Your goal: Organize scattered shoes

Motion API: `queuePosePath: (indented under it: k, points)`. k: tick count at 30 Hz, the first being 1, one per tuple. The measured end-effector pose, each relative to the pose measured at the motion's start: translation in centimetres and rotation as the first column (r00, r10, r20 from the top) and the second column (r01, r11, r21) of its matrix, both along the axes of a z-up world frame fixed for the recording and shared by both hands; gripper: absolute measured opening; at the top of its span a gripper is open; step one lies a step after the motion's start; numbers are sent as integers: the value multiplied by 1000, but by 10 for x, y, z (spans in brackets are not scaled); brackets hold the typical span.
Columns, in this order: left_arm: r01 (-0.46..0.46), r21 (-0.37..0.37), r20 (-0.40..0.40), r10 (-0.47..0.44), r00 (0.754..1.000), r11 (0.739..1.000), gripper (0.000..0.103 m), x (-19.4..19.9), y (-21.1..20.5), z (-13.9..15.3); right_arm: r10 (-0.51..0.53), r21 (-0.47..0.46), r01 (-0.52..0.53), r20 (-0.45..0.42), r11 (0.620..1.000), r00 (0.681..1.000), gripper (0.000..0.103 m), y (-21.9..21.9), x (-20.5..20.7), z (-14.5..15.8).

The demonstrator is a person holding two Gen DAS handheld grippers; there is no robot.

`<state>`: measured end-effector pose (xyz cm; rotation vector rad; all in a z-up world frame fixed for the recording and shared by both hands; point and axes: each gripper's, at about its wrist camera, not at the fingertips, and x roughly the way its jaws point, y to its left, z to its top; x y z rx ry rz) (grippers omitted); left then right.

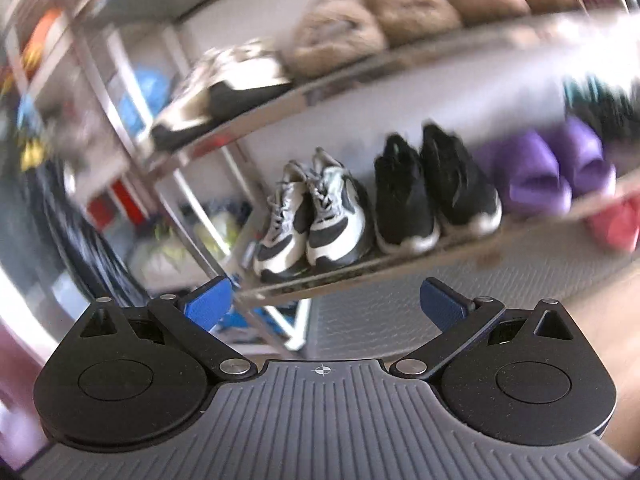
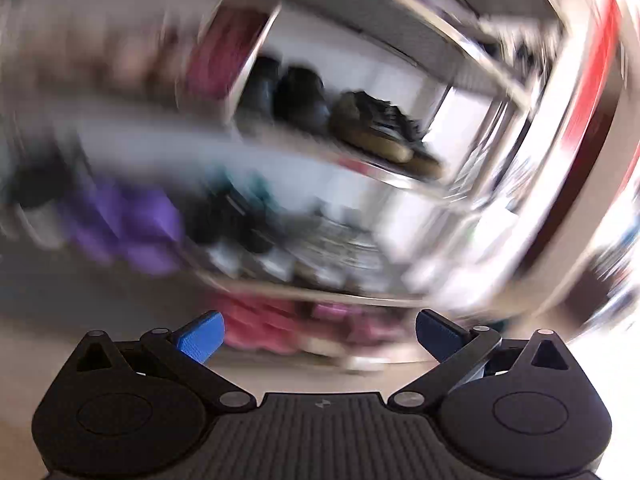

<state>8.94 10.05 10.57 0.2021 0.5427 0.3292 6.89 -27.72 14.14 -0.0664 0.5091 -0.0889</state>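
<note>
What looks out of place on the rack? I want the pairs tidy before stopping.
On the upper shelf, the white-and-black sneaker lies alone and tilted, while the grey-and-white sneakers, black sneakers and purple slippers below sit paired.

Centre of the left view: grey, white and black sneakers (image 1: 312,216) beside black sneakers with white soles (image 1: 436,190). Right: purple slippers (image 1: 552,172), a red-pink shoe (image 1: 614,224). Upper centre: tan fluffy slippers (image 1: 372,20).

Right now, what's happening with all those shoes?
A person holds two grippers in front of a metal shoe rack. The left gripper and right gripper are both open and empty. White-and-black sneakers, black sneakers and purple slippers sit paired on one shelf. The right view is badly blurred.
</note>
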Motion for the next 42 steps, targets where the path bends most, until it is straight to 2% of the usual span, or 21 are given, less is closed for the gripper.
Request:
queuePosePath:
  k: [1,2,3,5,7,9,13,16,20,25,31,34,42]
  points:
    - [4,-49,-23,-5,1000,999,102,-5,-3,1,20,54,-19,-8,998,1000,102,-4,0,2]
    - [11,-95,-49,-16,999,995,102,-11,-7,1,70,199,-63,-27,978,997,102,-11,-1,4]
    - [20,-116,-71,-29,997,993,102,-17,-11,2,89,269,-75,-43,960,995,102,-13,-4,1]
    - [41,-129,-113,-56,992,991,102,-32,-20,4,108,284,-85,-66,955,992,102,-7,-9,-13]
    - [53,-110,-155,-69,985,993,103,-49,-27,5,134,258,-105,-96,960,986,102,3,-15,-28]
    - [48,-112,-163,-66,984,992,103,-58,-28,5,134,204,-108,-118,973,984,102,13,-20,-40]
    - [-29,-220,-194,-15,981,975,102,-57,-11,-6,106,220,-80,-109,972,988,102,12,-24,-35]
    - [-38,-248,-177,-7,984,968,102,-56,-9,-8,86,192,-52,-171,980,981,101,19,-18,-39]
    - [-4,-262,-162,-40,986,965,102,-58,-13,-5,67,101,-47,-199,994,978,101,33,-13,-43]
    - [21,-285,-138,-63,988,958,102,-60,-17,-2,58,42,-50,-206,998,977,101,40,-14,-45]
    - [15,-232,-166,-55,985,972,102,-53,-23,-6,39,8,-39,-198,999,979,101,39,-14,-45]
    - [25,-239,-198,-74,977,971,102,-45,-23,-6,34,18,-31,-199,999,979,101,33,-14,-45]
    - [129,-252,-154,-172,973,959,102,-44,-31,-7,31,29,-25,-194,999,980,101,29,-11,-45]
